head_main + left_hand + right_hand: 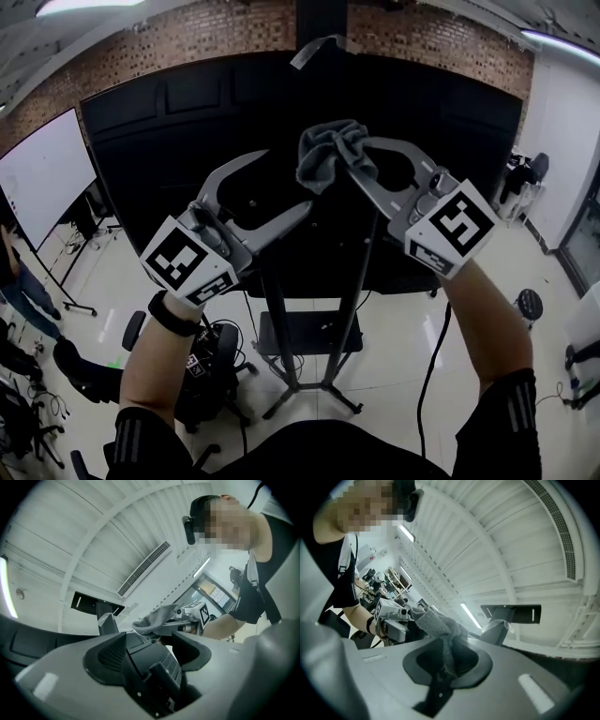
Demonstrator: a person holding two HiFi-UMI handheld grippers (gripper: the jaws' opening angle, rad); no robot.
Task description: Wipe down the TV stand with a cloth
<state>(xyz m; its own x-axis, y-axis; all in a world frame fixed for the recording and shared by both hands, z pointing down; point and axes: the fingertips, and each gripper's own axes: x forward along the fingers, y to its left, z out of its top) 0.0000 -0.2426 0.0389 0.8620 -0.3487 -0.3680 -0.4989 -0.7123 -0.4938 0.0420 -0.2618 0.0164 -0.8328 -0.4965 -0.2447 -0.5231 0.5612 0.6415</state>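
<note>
The right gripper (349,161) is clamped on a grey cloth (328,155) in front of the black TV (169,159); the left gripper (286,183) beside it has its 2 jaws apart.

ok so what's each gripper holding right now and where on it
The right gripper pinches the grey cloth at a bunched fold between its fingers; the left gripper is open and empty.
</note>
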